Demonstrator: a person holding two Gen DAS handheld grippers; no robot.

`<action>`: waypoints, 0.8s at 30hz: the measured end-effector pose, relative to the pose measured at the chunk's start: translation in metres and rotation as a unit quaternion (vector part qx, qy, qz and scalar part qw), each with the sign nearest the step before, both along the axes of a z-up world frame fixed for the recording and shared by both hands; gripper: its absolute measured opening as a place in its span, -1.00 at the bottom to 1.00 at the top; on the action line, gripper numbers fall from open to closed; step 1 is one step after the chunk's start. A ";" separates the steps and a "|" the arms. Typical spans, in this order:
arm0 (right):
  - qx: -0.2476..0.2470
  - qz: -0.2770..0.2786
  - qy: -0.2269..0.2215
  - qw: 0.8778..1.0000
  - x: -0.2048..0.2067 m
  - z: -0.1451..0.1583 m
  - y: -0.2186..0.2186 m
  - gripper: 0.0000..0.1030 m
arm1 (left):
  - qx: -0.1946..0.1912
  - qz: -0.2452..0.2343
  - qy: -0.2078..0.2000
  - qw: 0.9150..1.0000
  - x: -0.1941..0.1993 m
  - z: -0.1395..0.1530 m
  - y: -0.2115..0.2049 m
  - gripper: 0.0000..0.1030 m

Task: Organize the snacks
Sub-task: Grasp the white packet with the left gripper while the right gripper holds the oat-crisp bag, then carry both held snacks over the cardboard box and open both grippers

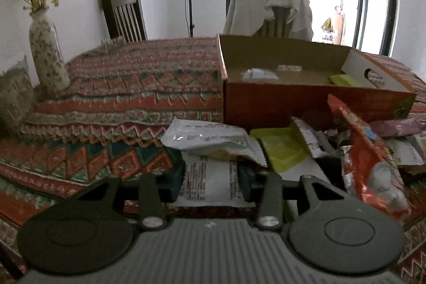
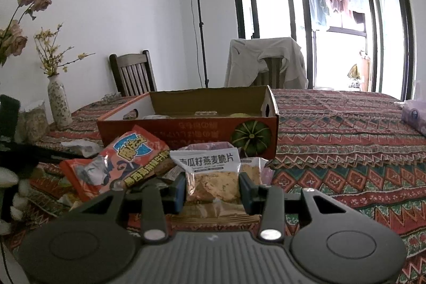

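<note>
A pile of snack packets lies on the patterned tablecloth before an open orange cardboard box (image 1: 306,103), which also shows in the right wrist view (image 2: 186,128). My left gripper (image 1: 211,181) is shut on a white printed packet (image 1: 207,182) at the pile's left edge. A second white packet (image 1: 213,140), a yellow-green packet (image 1: 282,151) and a red packet (image 1: 370,167) lie beyond it. My right gripper (image 2: 213,189) is shut on a clear oat crisp packet (image 2: 213,177) with a white label. A red packet (image 2: 119,164) lies to its left. The box holds a few packets.
A flowered vase (image 1: 48,55) stands at the table's left, also seen in the right wrist view (image 2: 59,104). Two wooden chairs (image 1: 123,17) stand behind the table, one draped with a white cloth (image 1: 266,9). A lamp stand (image 2: 198,17) is by the wall. A purple packet (image 2: 414,116) lies far right.
</note>
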State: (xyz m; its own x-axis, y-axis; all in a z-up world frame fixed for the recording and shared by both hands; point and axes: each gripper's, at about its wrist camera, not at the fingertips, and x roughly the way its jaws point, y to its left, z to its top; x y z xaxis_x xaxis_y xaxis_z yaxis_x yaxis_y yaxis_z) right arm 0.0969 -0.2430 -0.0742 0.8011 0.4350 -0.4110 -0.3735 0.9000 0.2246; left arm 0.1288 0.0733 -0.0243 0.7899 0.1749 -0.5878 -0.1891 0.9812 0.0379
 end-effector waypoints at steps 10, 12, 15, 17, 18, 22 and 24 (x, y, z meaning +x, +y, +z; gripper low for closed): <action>0.004 0.004 -0.002 1.000 -0.003 0.001 0.001 -0.23 | 0.153 -0.016 -0.039 0.987 -0.028 0.013 -0.032 -0.18; 0.005 0.004 -0.003 1.000 -0.005 0.001 0.000 -0.23 | 0.189 -0.021 -0.038 0.981 -0.028 0.010 -0.040 -0.18; 0.006 0.002 -0.006 1.000 -0.008 0.003 -0.002 -0.23 | 0.225 -0.027 -0.042 0.973 -0.030 0.006 -0.046 -0.18; 0.007 0.000 -0.006 1.000 -0.009 0.003 -0.003 -0.23 | 0.223 -0.027 -0.045 0.973 -0.030 0.008 -0.046 -0.18; 0.007 0.000 -0.006 1.000 -0.009 0.003 -0.003 -0.23 | 0.220 -0.024 -0.046 0.974 -0.031 0.009 -0.045 -0.18; 0.009 -0.001 -0.007 1.000 -0.009 0.004 -0.004 -0.23 | 0.203 -0.015 -0.056 0.977 -0.035 0.016 -0.042 -0.18; 0.009 -0.002 -0.008 1.000 -0.008 0.004 -0.004 -0.23 | 0.191 -0.012 -0.063 0.979 -0.037 0.022 -0.039 -0.17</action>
State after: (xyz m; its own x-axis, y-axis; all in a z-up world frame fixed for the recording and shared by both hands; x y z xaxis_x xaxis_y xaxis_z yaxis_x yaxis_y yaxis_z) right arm 0.0887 -0.2470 -0.0702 0.8085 0.4402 -0.3906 -0.3742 0.8968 0.2360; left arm 0.0916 0.0338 -0.0027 0.8587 0.3433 -0.3805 -0.1922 0.9040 0.3819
